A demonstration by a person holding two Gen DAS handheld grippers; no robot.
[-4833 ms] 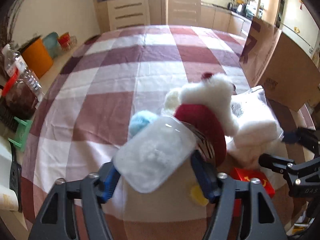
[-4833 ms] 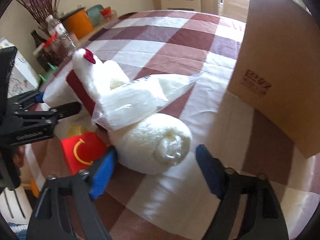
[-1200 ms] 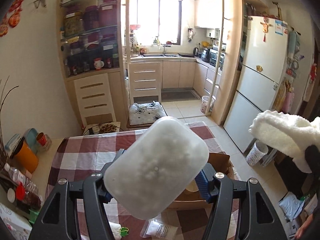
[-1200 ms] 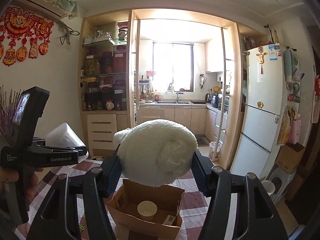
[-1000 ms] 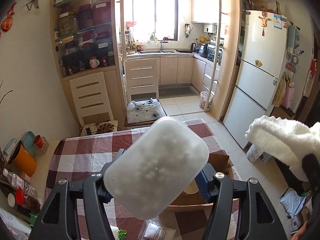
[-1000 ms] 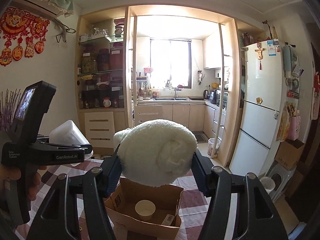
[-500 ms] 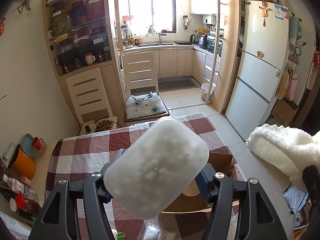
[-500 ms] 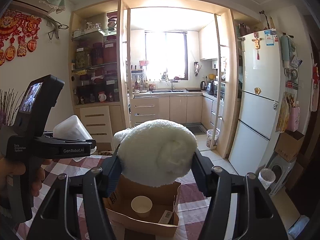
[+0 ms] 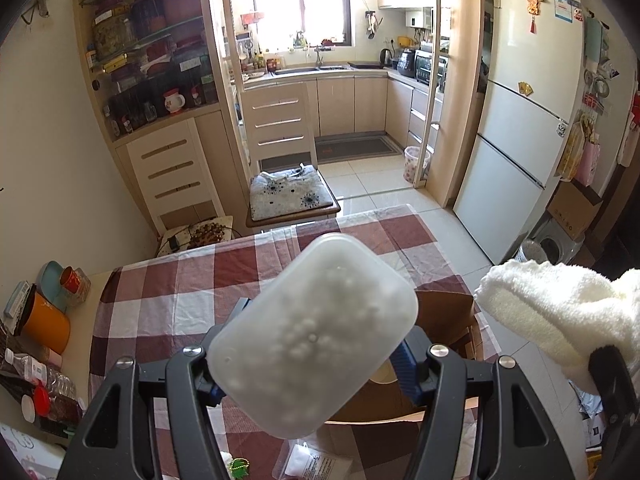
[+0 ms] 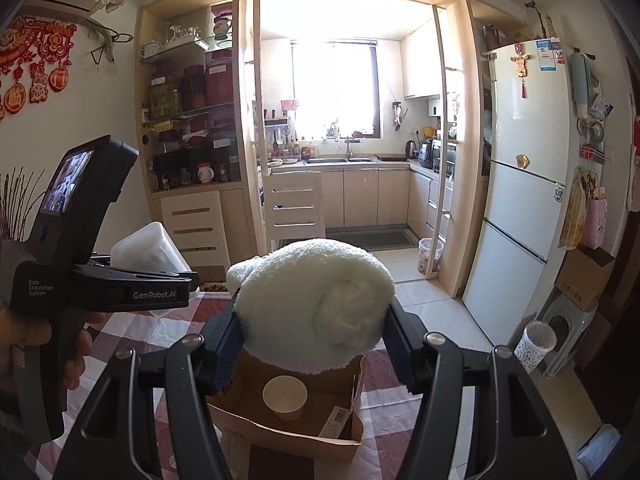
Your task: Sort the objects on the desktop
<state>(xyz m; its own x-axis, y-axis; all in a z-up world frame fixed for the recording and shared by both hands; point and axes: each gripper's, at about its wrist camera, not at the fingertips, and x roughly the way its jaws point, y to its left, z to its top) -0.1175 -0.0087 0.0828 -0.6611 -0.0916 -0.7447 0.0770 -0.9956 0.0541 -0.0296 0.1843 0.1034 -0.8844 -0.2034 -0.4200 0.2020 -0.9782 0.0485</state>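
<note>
Both grippers are loaded and raised high over the checked table (image 9: 168,292). The left gripper (image 9: 308,354) is clamped on a frosted plastic container (image 9: 314,336) holding small white beads; its long axis runs diagonally from lower left to upper right of the left wrist frame, and it fills the centre of that view. The right gripper (image 10: 314,330) is closed around a rolled white towel (image 10: 314,304), which bulges out between its blue pads and points end-on at the camera. The open cardboard box (image 10: 292,412) sits at lower centre of the right wrist frame, directly below the towel, with a paper cup (image 10: 285,396) and a small carton inside it. In the left wrist frame the same box shows only at lower right, mostly hidden behind the container, so it lies below and slightly right of those jaws. By that reading the right hand is the one better lined up over the opening; its drop looks nearly straight down, while the left needs to shift rightward first. A sealed packet (image 9: 316,462) and a green trinket (image 9: 239,468) lie on the table at the bottom edge of the left view.
</note>
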